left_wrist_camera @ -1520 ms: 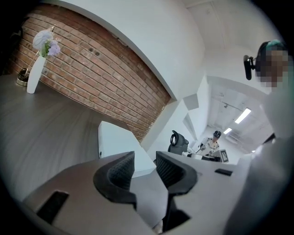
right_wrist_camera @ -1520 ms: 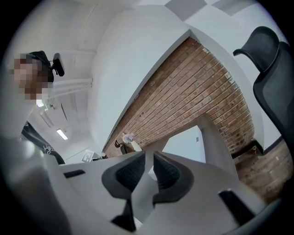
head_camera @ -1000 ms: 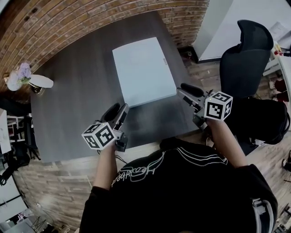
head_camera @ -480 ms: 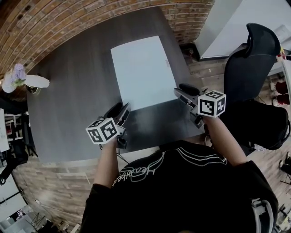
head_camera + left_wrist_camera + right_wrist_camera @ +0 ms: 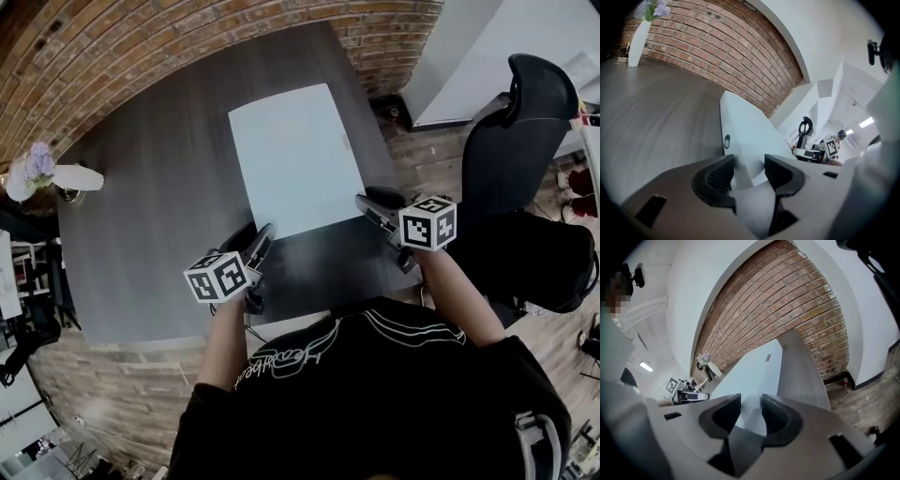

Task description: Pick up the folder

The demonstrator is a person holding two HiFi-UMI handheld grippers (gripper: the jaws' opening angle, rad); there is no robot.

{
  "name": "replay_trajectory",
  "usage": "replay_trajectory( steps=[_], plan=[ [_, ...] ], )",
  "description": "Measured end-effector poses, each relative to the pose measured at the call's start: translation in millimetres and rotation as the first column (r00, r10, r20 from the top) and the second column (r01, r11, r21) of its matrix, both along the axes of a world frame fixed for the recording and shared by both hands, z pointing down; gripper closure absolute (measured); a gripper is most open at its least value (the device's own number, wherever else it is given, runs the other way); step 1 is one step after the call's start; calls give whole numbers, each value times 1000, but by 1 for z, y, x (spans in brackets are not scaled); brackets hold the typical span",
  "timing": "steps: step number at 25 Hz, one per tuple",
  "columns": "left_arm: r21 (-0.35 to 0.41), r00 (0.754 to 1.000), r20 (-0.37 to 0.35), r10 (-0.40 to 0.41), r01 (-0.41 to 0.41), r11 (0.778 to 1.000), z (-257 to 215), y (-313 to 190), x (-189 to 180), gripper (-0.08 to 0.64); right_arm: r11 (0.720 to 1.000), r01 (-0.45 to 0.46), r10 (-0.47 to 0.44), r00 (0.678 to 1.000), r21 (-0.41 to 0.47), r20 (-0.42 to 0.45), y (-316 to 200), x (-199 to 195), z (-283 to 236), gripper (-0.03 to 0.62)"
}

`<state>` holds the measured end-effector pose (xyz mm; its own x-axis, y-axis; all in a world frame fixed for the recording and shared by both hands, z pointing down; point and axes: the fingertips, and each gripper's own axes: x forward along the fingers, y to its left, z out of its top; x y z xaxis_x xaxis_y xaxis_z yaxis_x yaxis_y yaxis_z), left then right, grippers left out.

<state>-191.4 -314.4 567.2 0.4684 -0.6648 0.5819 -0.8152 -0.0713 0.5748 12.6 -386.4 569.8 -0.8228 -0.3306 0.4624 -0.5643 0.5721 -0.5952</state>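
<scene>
The pale folder point(image 5: 292, 155), upper centre on the dark surface point(image 5: 150, 216), bears an unreadable label. The left tongs point(image 5: 749, 171) stand released. The right tongs point(image 5: 751, 411), which have just been narrowing, are also released and pinch nothing.

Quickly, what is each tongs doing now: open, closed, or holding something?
Left tongs: open, folder corner in their gap, not gripped.
Right tongs: open but just closing, folder corner in their gap, not gripped.

A dark grey tabletop point(image 5: 150, 225) stood against a brick wall point(image 5: 141, 47). A white vase point(image 5: 80, 174) of purple flowers sat near its far left corner. A black office chair point(image 5: 516, 141) stood on the wooden floor point(image 5: 94, 384).
</scene>
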Motion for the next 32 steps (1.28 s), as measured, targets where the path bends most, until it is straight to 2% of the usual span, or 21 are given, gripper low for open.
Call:
replay_trajectory(
  steps=[19, 32],
  plan=[
    [16, 1000, 0, -19, 19, 1000, 1, 3, 3, 364, 1000, -22, 22, 1000, 11, 9, 0, 4, 0, 479],
    [25, 1000, -7, 5, -4, 1000, 0, 32, 9, 364, 999, -45, 45, 999, 22, -10, 33, 11, -2, 483]
  ],
)
